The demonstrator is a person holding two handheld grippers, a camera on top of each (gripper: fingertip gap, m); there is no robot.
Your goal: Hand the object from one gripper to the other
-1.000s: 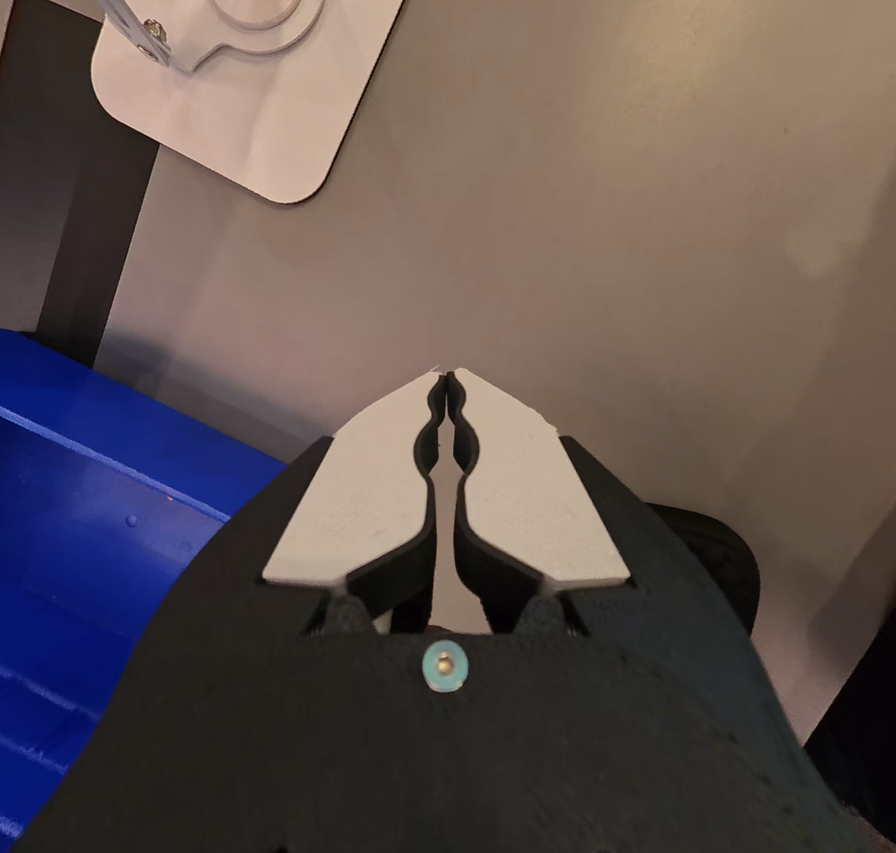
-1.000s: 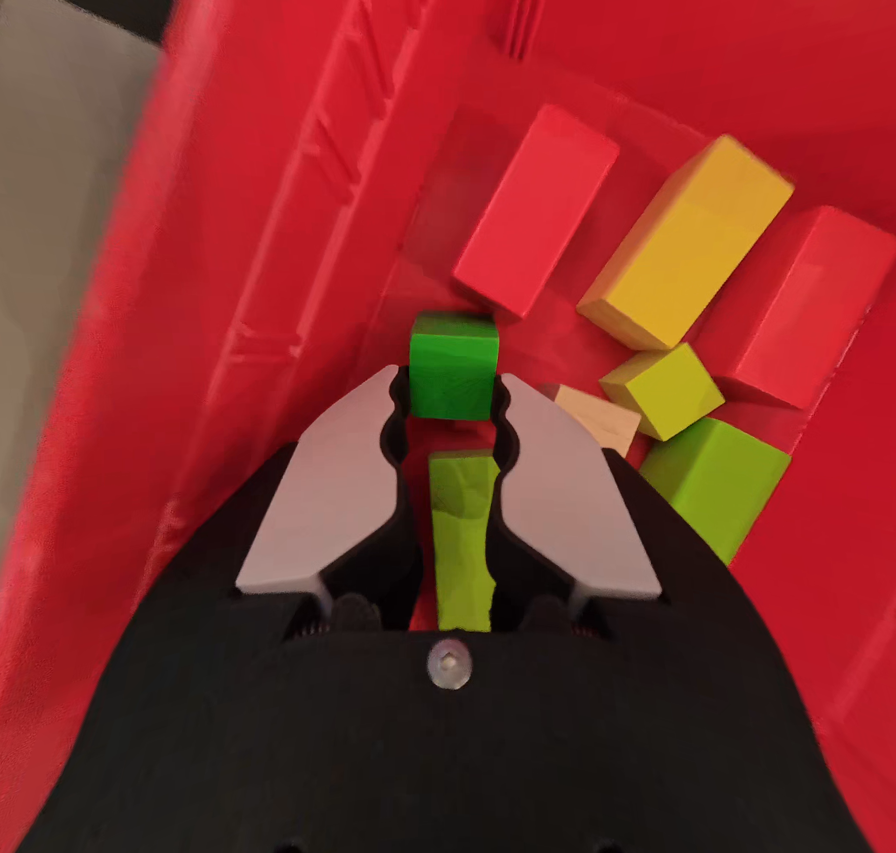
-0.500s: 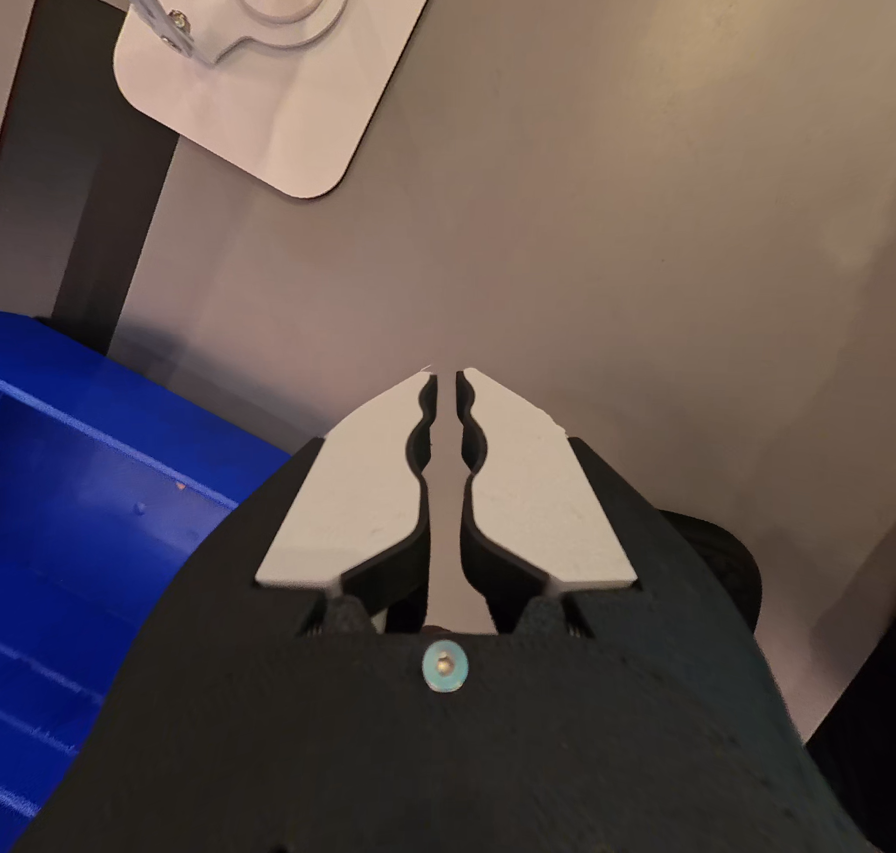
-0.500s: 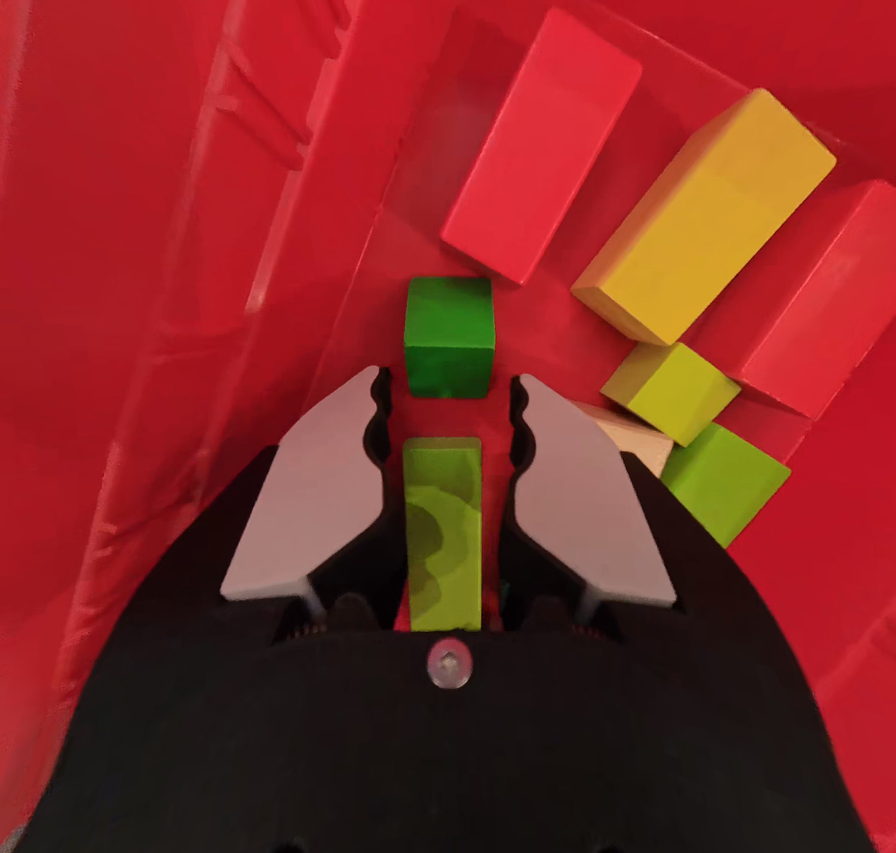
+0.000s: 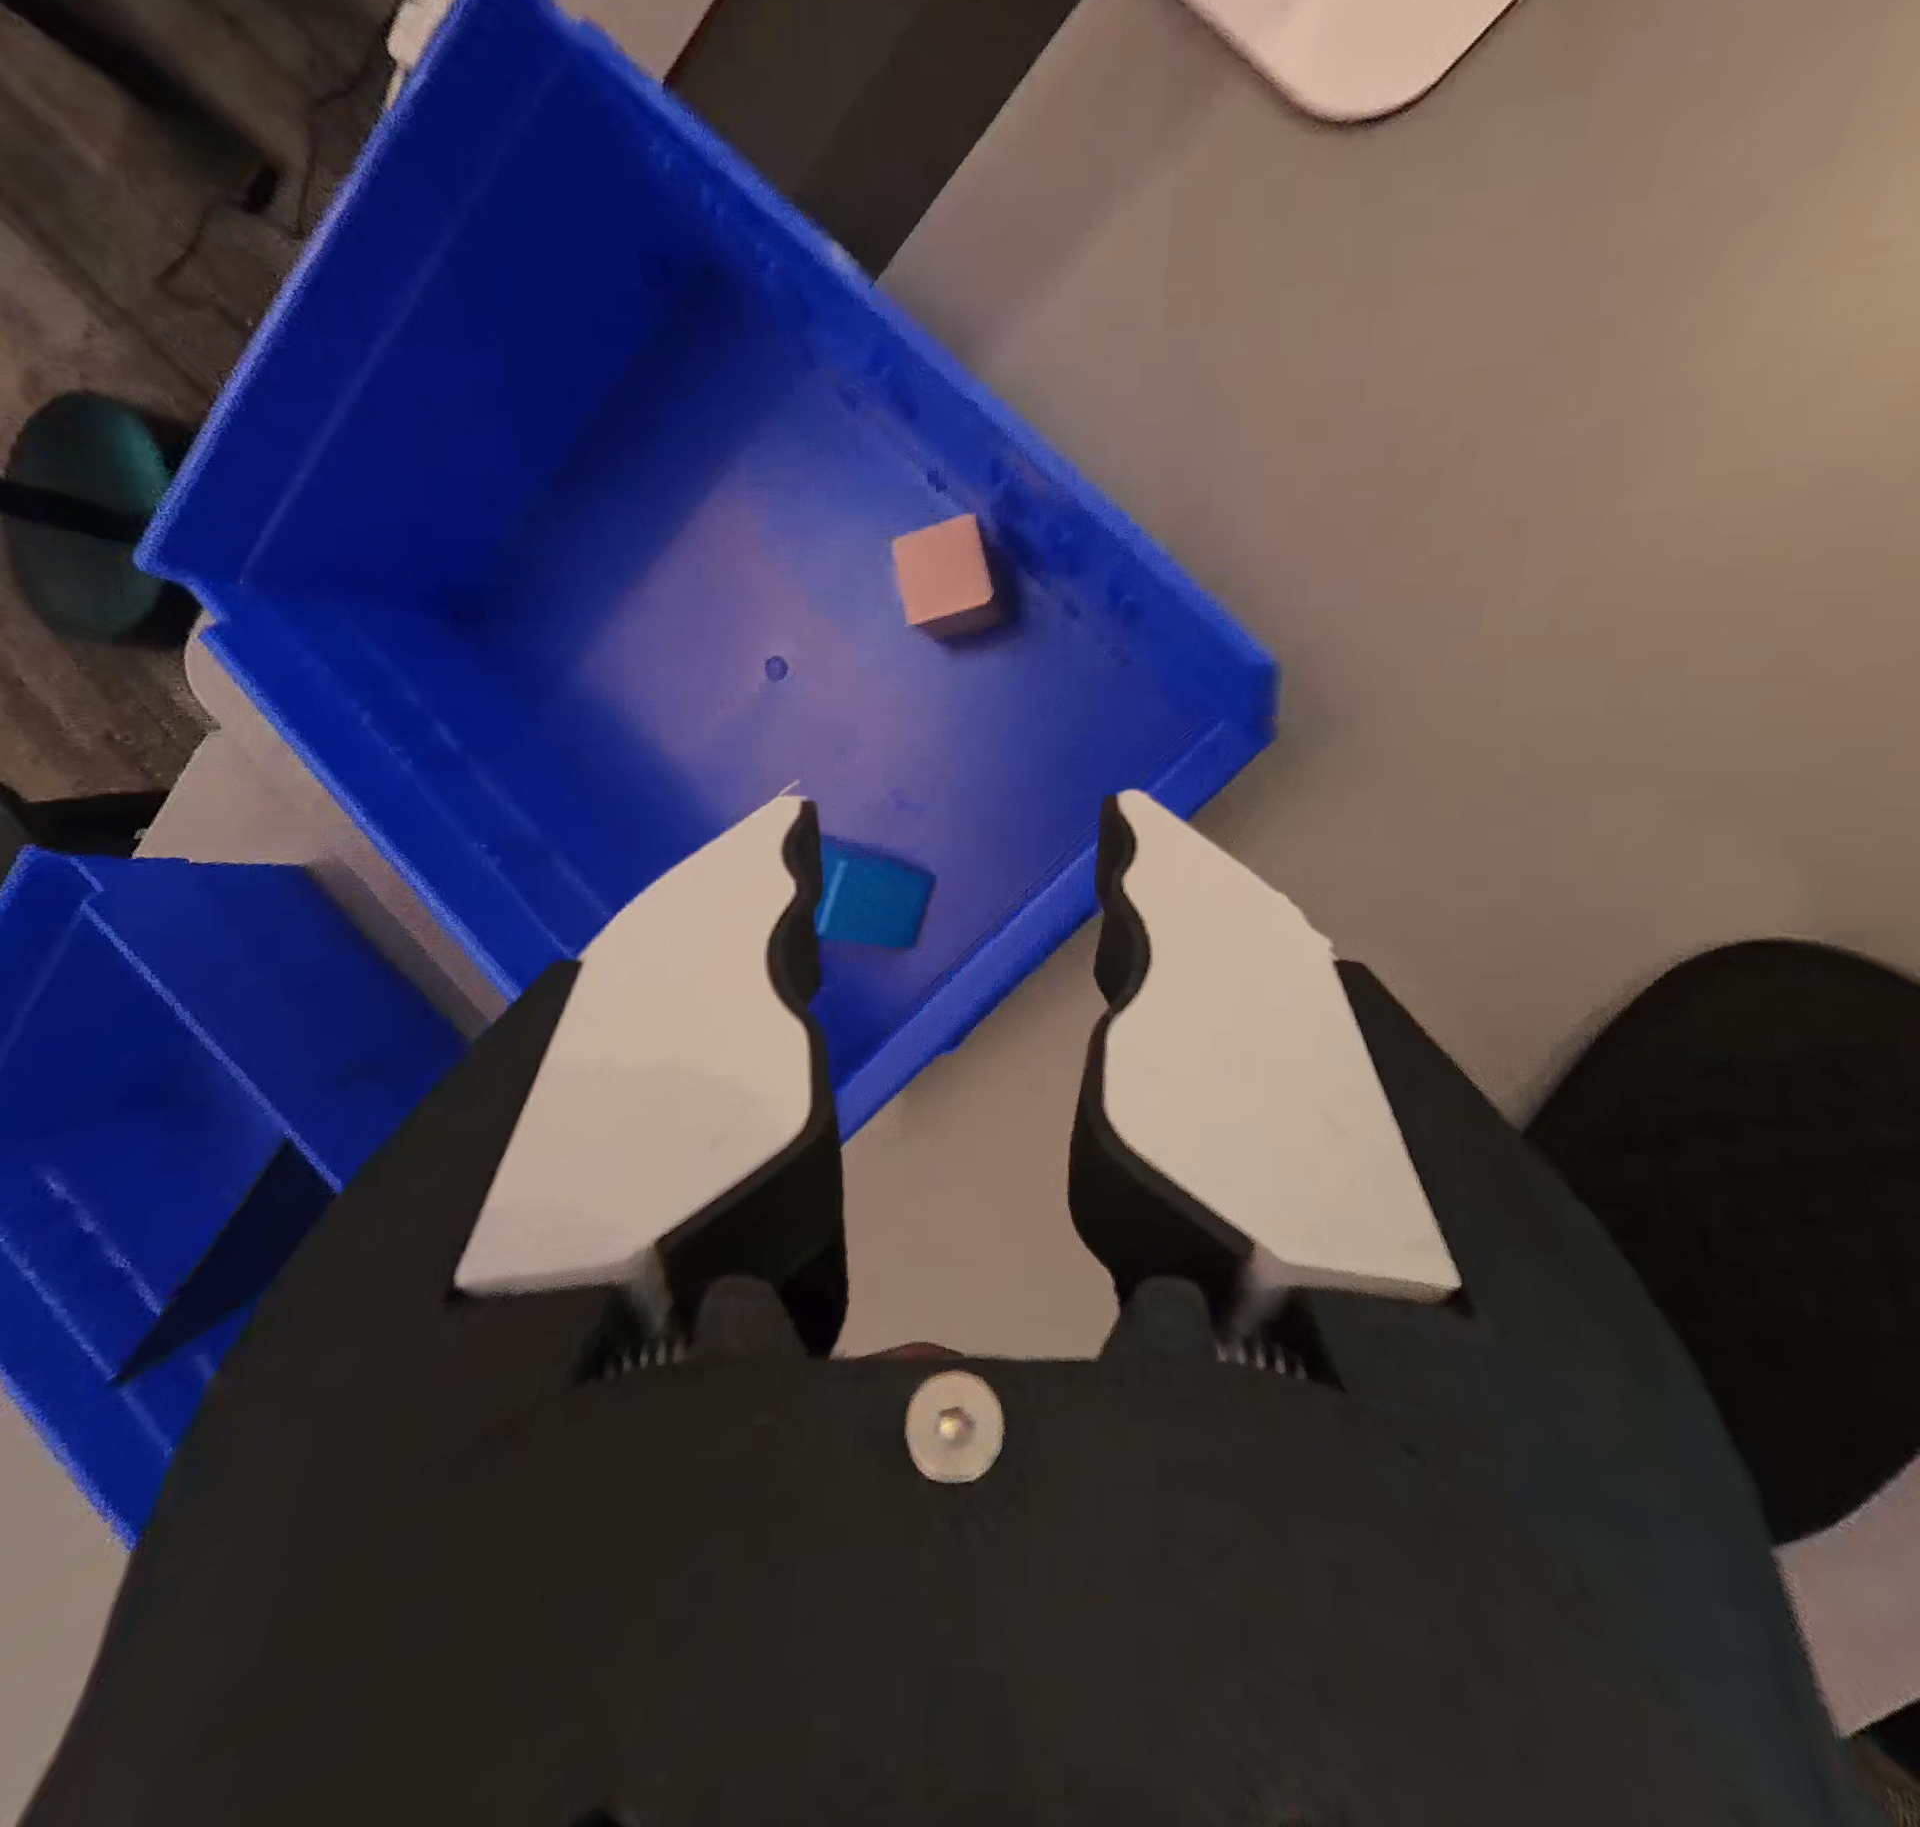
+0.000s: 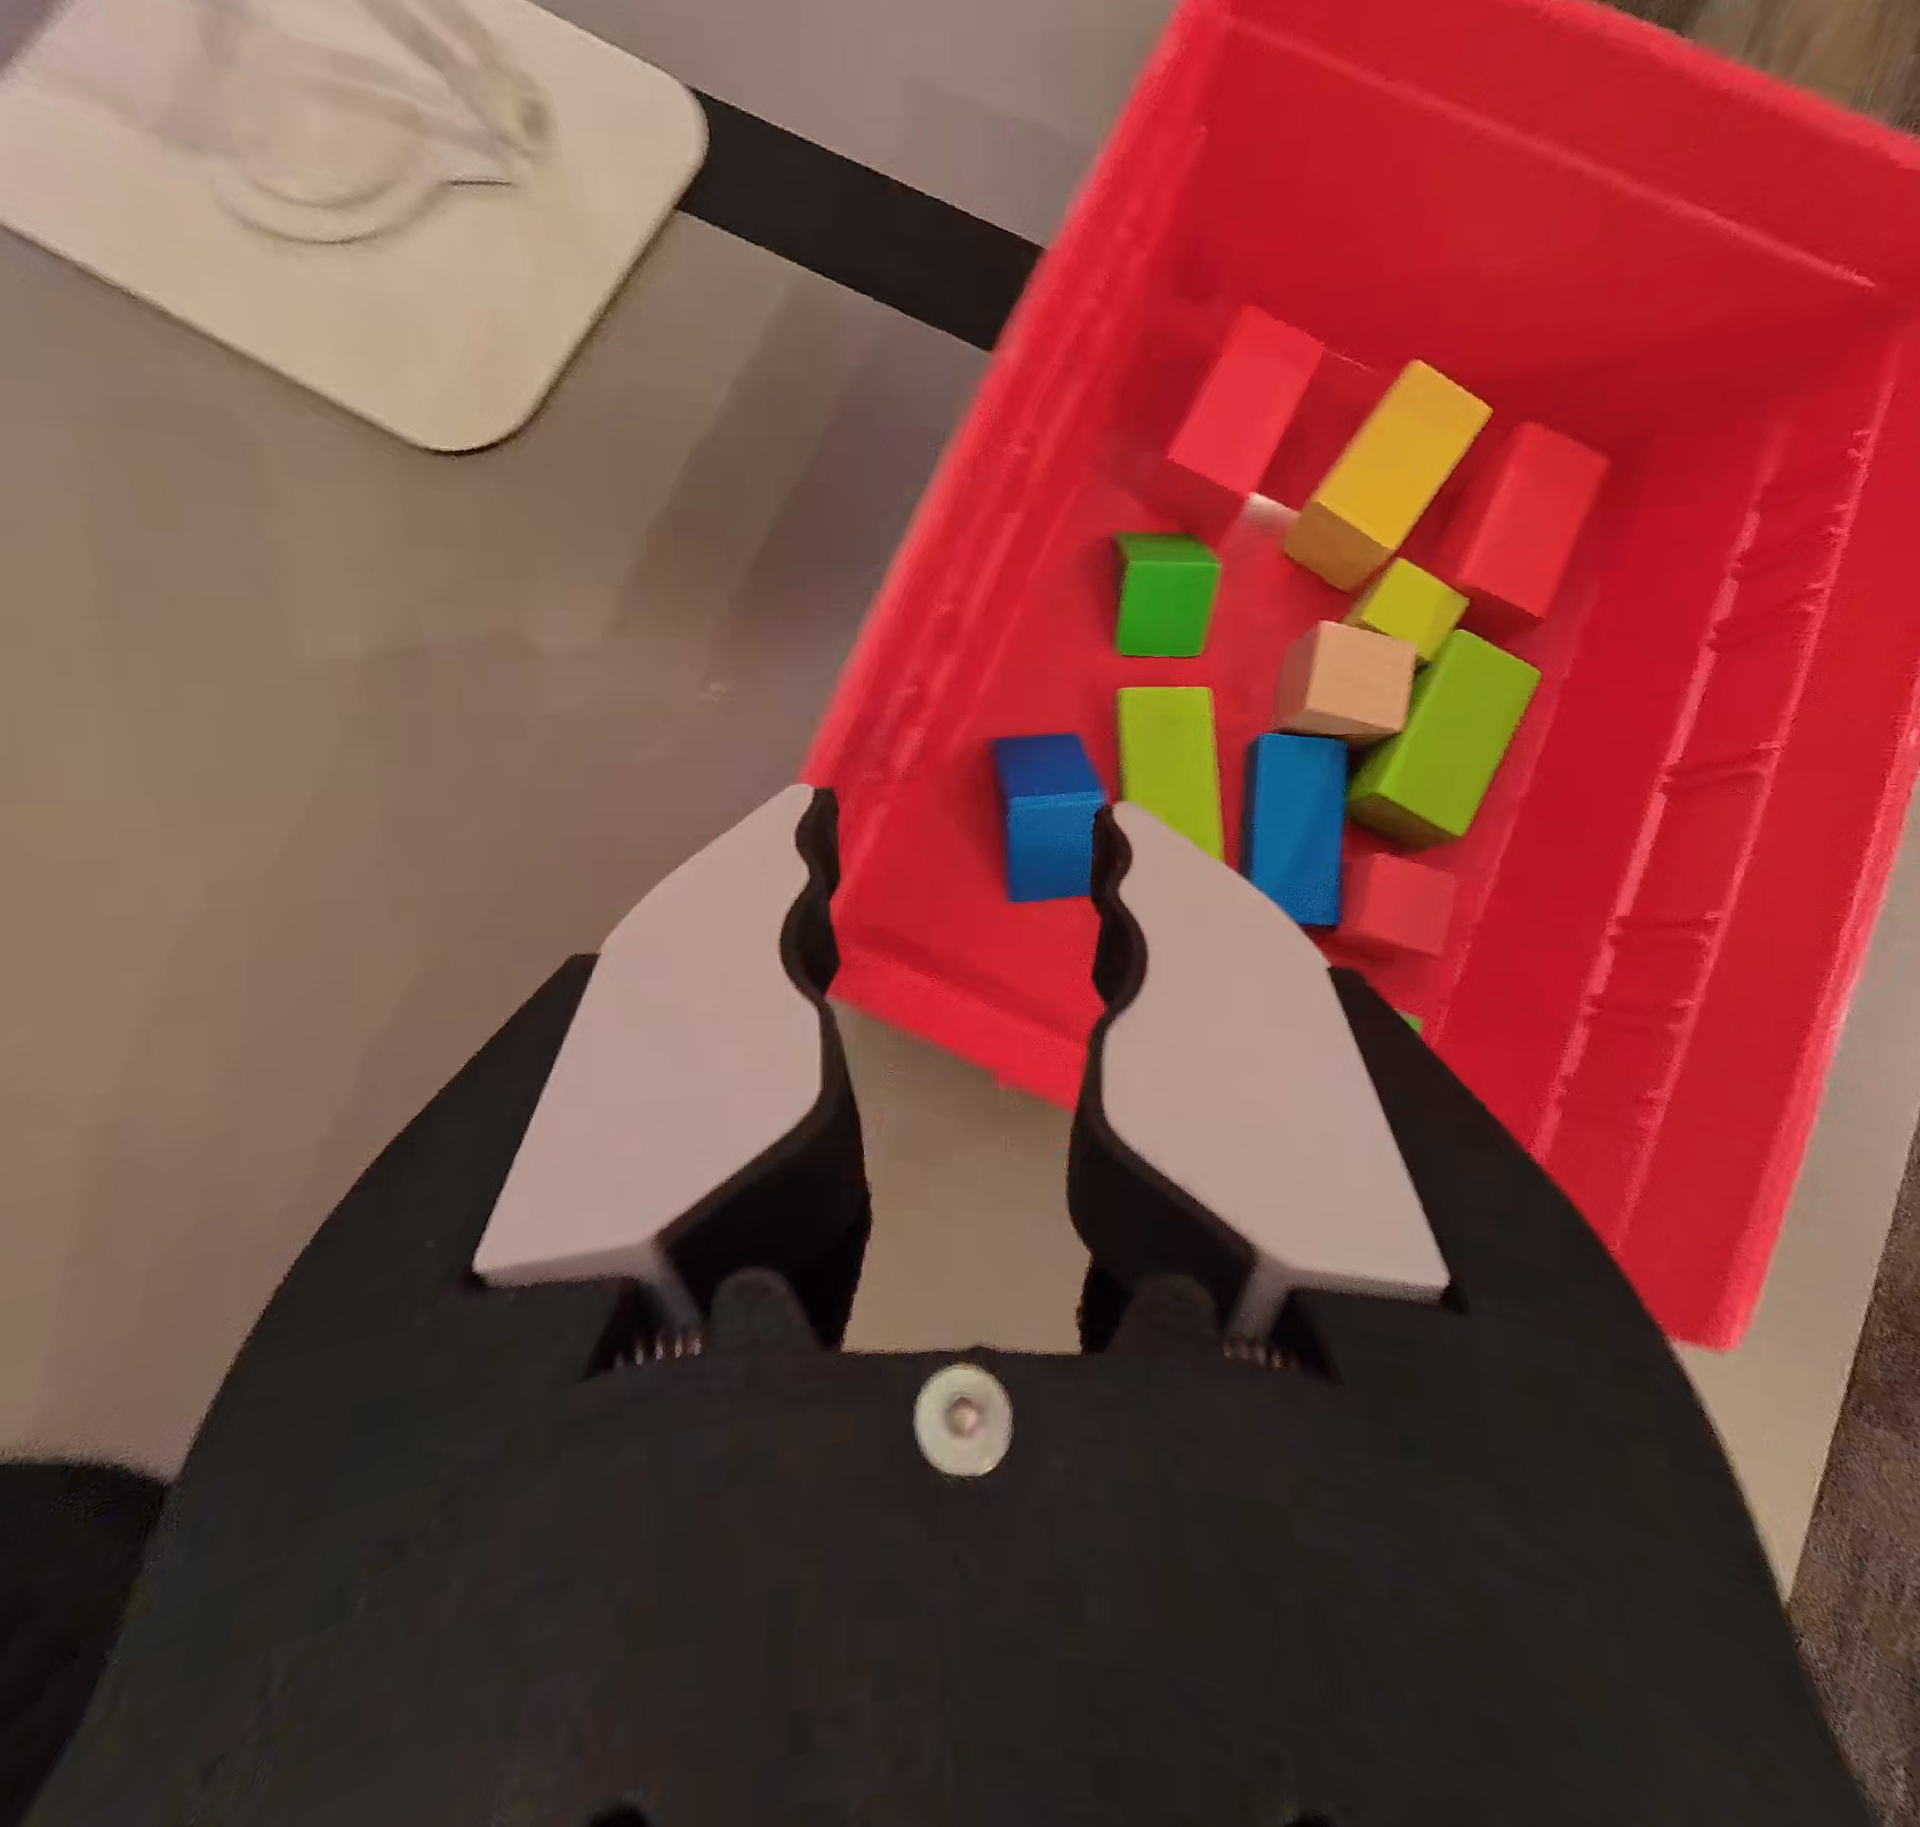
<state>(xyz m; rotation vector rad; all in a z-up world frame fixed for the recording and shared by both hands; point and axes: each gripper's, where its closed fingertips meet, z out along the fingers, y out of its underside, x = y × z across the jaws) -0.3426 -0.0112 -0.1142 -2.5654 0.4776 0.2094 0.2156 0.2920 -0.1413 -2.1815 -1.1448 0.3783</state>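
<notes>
Both grippers are seen wide open with nothing held. The left gripper (image 5: 951, 832) is held above a blue bin (image 5: 436, 406); the right gripper (image 6: 956, 832) is held above the near corner of a red bin (image 6: 1558, 115), with grey table (image 6: 416, 738) showing between its fingers lower down.

No object has been taken up yet, so which one is meant cannot be told. A heap of small painted blocks is seen in the red bin: a dark blue block (image 6: 1049, 821) just past the right fingertips at about 1 o'clock, a lime block (image 6: 1169, 769) beside it, a light blue block (image 6: 1294, 821) further toward 2 o'clock, a green cube (image 6: 1166, 595) at 12 o'clock from the lime one, and a tan cube (image 6: 1345, 681), yellow block (image 6: 1392, 473) and red blocks toward 1 o'clock. In the blue bin two pieces are seen: a tan cube (image 5: 945, 582) at 12 o'clock from the left fingertips, and a small blue block (image 5: 873, 904) close to the left finger.

The blocks are judged to be light, rigid and probably wooden, with smooth painted faces that may be a little slippery. Crushing is not expected to be a concern. A block is best taken across two flat parallel faces, near one end, so that the other end is left free for the receiving gripper. The dark blue block, standing apart from the heap, is judged the easiest to reach.
</notes>
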